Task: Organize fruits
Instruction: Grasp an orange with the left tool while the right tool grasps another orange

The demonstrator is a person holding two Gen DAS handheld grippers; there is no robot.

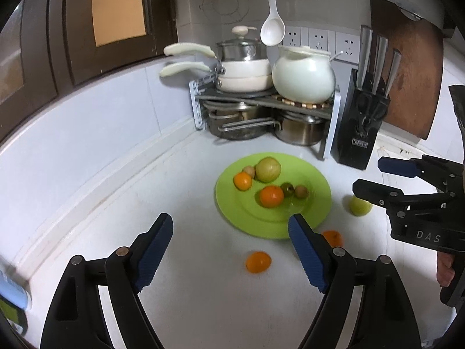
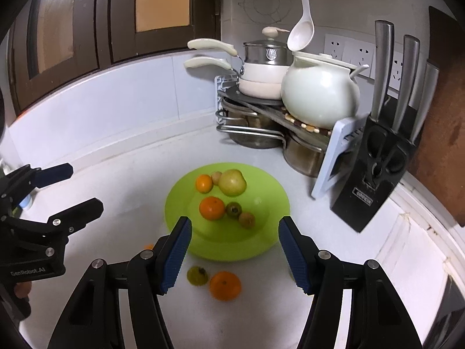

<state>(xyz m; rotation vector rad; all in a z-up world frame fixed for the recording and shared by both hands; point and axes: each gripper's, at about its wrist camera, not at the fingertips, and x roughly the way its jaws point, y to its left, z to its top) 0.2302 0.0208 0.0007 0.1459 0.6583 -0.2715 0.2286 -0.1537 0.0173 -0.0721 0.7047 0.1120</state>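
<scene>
Left wrist view: left claw (image 1: 231,250) gapes wide, empty, above the worktop (image 1: 189,305). Right claw (image 2: 235,251) likewise spread, holding nothing, before the green plate (image 2: 270,232).

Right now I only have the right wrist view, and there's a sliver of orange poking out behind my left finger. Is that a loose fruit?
Observer: Yes. The left wrist view shows a whole orange lying on the counter, just off the near rim of the green plate.
Operator: Is the other gripper lined up on it?
Observer: Roughly. The orange lies ahead of the left gripper, within the gap of its open, empty jaws.
Operator: And the brown slab at my right edge?
Observer: It's a wooden cutting board, standing tilted against the wall behind the knife block.
</scene>
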